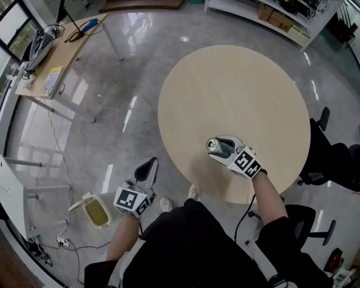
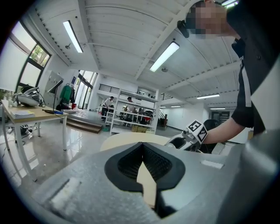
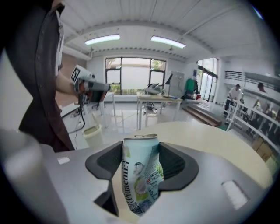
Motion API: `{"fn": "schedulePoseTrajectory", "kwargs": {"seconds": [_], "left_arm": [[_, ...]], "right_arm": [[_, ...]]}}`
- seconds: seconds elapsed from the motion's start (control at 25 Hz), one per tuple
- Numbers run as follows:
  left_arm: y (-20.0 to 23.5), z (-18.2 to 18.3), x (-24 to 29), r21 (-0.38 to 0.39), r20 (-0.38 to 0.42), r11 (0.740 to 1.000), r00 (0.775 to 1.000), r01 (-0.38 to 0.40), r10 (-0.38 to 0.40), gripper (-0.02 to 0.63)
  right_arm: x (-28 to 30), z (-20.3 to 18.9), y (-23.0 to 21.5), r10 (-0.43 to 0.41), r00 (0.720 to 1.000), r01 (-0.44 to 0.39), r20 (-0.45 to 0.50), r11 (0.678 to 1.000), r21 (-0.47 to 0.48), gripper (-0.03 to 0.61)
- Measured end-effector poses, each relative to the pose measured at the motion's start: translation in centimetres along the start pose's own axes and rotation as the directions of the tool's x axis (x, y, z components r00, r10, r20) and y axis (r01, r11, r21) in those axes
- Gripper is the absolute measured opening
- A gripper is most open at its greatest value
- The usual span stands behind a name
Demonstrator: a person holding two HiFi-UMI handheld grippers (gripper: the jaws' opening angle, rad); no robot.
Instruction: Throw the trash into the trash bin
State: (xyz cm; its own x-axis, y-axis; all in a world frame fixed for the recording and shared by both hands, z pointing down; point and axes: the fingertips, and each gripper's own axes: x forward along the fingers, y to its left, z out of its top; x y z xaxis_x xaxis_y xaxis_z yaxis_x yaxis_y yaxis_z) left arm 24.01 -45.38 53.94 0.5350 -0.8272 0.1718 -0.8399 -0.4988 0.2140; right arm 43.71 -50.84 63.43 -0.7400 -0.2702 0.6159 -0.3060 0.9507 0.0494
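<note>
The right hand-held gripper [image 1: 217, 147] clamps a dented pale-green drink can [image 3: 141, 175], its dark vertical lettering unreadable, above a round light-wood table [image 1: 236, 95]. The left hand-held gripper [image 1: 149, 165], jaws together and empty, hangs over glossy grey floor [image 1: 140, 62] near a cream plastic trash bin [image 1: 97, 212].

I see a pale round desk [image 1: 236, 107] filling the middle of my head view. At the far left stands a long wooden desk [image 1: 67, 53] carrying a yellow booklet [image 1: 52, 80], a blue object [image 1: 90, 25] and a black cable [image 1: 76, 35]. The grey floor [image 1: 112, 135] is glossy and mirrors the lights. A black office chair [image 1: 323, 119] sits right of the round desk, and a second chair [image 1: 309, 219] is nearer. White shelving [image 1: 247, 12] at the far right holds cardboard boxes [image 1: 278, 20]. A power strip [image 1: 61, 242] lies near left among cords. My left gripper view shows ceiling strip lights [image 2: 165, 56].
</note>
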Motion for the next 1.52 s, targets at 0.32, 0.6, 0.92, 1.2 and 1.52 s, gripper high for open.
{"fn": "schedulePoseTrajectory", "kwargs": {"seconds": [0.32, 0.6, 0.92, 1.2, 1.52], "left_arm": [[0.8, 5.0, -1.1, 0.043, 0.101, 0.999, 0.995, 0.019, -0.023, 0.005], [3.5, 7.8, -6.5, 0.084, 0.198, 0.994, 0.978, -0.077, 0.059, 0.005], [8.9, 6.0, -19.3, 0.03, 0.216, 0.939, 0.92, -0.342, 0.328, 0.005], [13.1, 4.6, -29.7, -0.057, 0.249, 0.816, 0.783, -0.576, 0.57, 0.005], [12.4, 3.2, -33.8, -0.121, 0.221, 0.673, 0.641, -0.73, 0.735, 0.004]], "right_arm": [[-6.9, 10.0, -1.0, -0.207, 0.904, 0.148, 0.373, 0.972, 0.181, 0.265], [-6.5, 18.3, 2.8, -0.135, 0.843, 0.09, 0.521, 0.99, 0.111, 0.265], [1.8, 25.0, 10.2, 0.104, 0.821, -0.114, 0.562, 0.993, -0.017, 0.265], [8.2, 31.5, 18.3, 0.336, 0.738, -0.33, 0.586, 0.936, -0.121, 0.265], [12.5, 33.3, 22.3, 0.588, 0.671, -0.472, 0.451, 0.808, -0.352, 0.265]]}}
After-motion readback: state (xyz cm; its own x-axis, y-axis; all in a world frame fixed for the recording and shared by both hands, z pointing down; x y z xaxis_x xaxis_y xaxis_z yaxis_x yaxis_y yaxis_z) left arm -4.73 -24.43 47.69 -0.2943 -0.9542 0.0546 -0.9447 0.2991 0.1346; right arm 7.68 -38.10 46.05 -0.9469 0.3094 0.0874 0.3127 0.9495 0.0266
